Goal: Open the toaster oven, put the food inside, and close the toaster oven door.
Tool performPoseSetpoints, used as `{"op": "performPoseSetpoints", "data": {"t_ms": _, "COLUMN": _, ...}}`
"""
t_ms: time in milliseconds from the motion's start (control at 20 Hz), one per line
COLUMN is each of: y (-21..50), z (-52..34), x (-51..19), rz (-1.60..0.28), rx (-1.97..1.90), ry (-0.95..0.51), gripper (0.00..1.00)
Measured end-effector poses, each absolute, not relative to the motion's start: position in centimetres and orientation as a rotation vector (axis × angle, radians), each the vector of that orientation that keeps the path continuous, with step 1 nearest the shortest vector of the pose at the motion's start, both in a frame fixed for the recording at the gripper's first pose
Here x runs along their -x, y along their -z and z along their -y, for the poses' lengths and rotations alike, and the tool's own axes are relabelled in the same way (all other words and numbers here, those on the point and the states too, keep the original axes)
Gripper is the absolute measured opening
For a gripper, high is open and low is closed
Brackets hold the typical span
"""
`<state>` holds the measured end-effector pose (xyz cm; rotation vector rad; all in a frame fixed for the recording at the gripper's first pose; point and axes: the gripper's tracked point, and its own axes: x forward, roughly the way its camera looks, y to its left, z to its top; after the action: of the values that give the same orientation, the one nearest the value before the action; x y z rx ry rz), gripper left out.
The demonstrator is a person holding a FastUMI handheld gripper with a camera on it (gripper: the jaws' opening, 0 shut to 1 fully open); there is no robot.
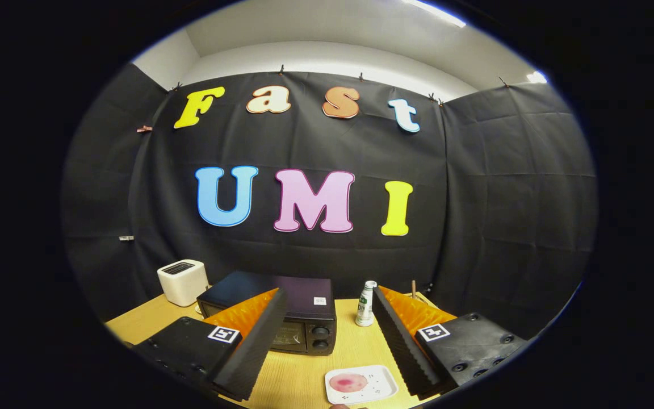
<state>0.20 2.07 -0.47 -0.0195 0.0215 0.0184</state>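
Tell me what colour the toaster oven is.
Black, seen best in the gripper view: the toaster oven sits beyond the open gripper.

Low in the frame, the gripper (pixel 327 335) has its fingers spread wide, and bare wooden table (pixel 298 380) lies open between them. At the bottom centre, a white tray (pixel 386 386) holding a pink slice of food (pixel 348 382) sits between the fingertips, partly filling that gap. Beyond the left finger, the black toaster oven (pixel 298 318) blocks the way ahead, door closed. A white toaster (pixel 183 282) stands behind it to the left. A small white bottle (pixel 366 304) stands just right of the oven, leaving a narrow lane of table between them.
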Motion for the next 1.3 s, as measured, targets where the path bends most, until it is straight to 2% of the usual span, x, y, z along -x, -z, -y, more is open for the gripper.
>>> {"op": "performPoseSetpoints", "data": {"t_ms": 400, "y": 0.7, "z": -3.3, "x": -2.0, "rz": -0.023, "rx": 0.011, "ry": -0.028, "gripper": 0.98}}
{"op": "performPoseSetpoints", "data": {"t_ms": 750, "y": 3.1, "z": -7.8, "x": -5.5, "rz": -0.074, "rx": -0.004, "ry": -0.071, "gripper": 0.98}}
{"op": "performPoseSetpoints", "data": {"t_ms": 1300, "y": 10.7, "z": -15.3, "x": -11.8, "rz": -0.231, "rx": -0.004, "ry": -0.108, "gripper": 0.98}}
